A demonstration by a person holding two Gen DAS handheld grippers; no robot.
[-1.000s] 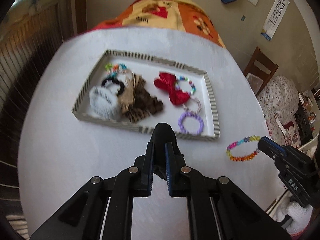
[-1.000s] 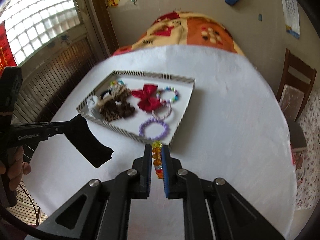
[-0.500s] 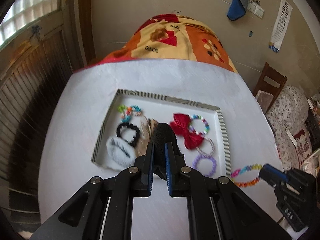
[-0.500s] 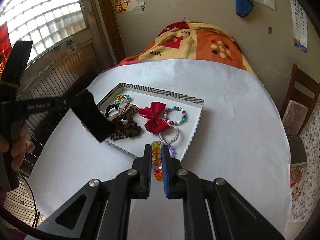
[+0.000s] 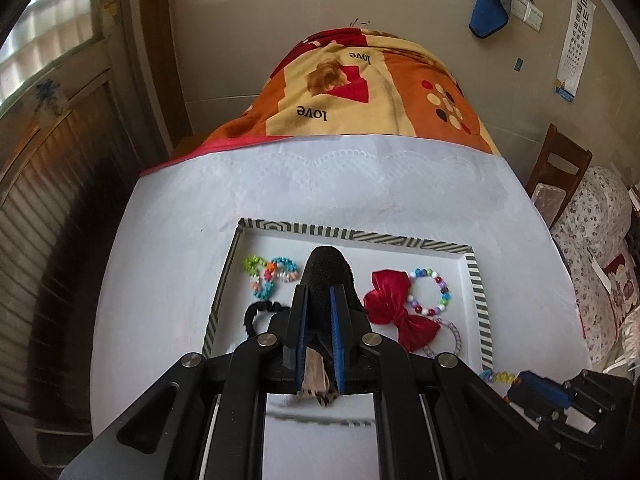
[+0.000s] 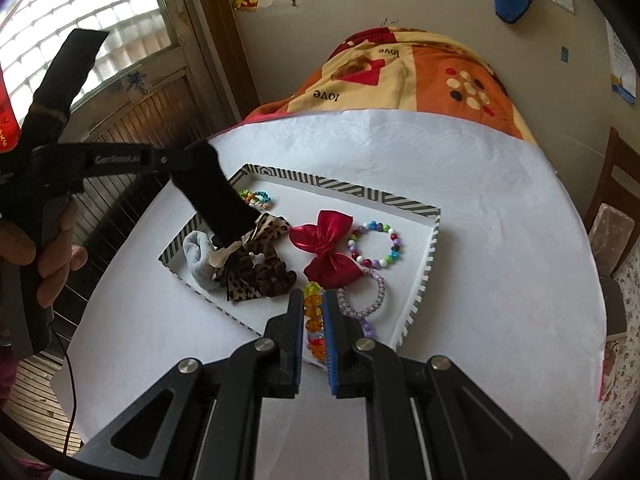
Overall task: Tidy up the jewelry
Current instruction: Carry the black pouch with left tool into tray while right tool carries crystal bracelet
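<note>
Right gripper [image 6: 313, 312] jaws clamp the beaded bracelet [image 6: 312, 307] over the tray [image 6: 434, 236]: light, floppy, slippery, so pinch across the beads. Left gripper [image 5: 319, 308] jaws pinch the black scrunchie [image 5: 326, 276]; it's soft.

Bare tray [image 6: 434, 236] corner beyond bracelet [image 6: 375, 249]

Red bow [image 6: 326, 252], leopard-print scrunchie [image 6: 256, 268], b&w striped tray [image 5: 476, 280], multicolour bead bracelet [image 6: 376, 244]

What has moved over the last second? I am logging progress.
Both claws came in over the striped tray: the left claw carrying its black fabric piece, the right claw its beaded bracelet. Both grips stayed shut; the tray's contents stayed put.
</note>
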